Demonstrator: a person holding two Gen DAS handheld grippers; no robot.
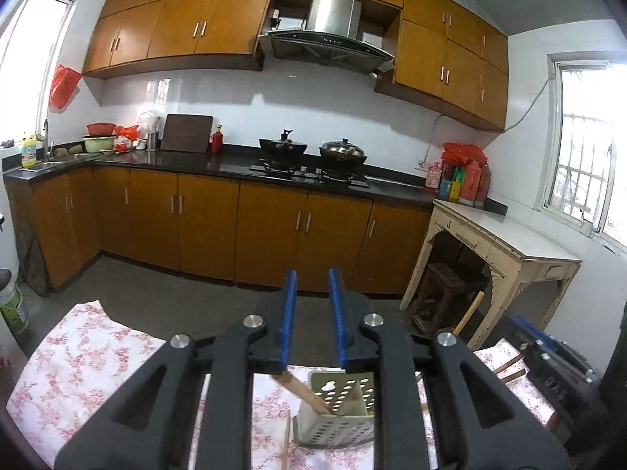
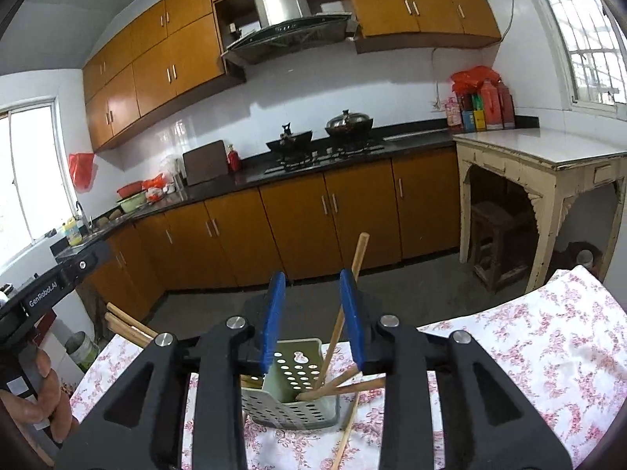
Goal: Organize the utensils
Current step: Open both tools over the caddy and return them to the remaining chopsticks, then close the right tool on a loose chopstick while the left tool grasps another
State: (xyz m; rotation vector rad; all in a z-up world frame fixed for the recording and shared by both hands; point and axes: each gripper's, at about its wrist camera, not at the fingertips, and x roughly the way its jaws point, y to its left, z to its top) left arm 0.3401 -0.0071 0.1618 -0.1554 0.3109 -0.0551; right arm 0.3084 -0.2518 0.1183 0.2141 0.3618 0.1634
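Blue-padded jaws of both grippers slightly apart, empty, above chopstick holder [image 2: 292,384].

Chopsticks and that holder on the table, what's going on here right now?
A person holds a tool in each hand above a perforated green utensil holder standing on a floral tablecloth. Several wooden chopsticks already lean inside the holder, and one lies loose on the cloth beside it. The left tool and the right tool both stand slightly open with nothing pressed between their blue pads. It looks as if chopsticks have been dropped in, with the loose one not yet collected.
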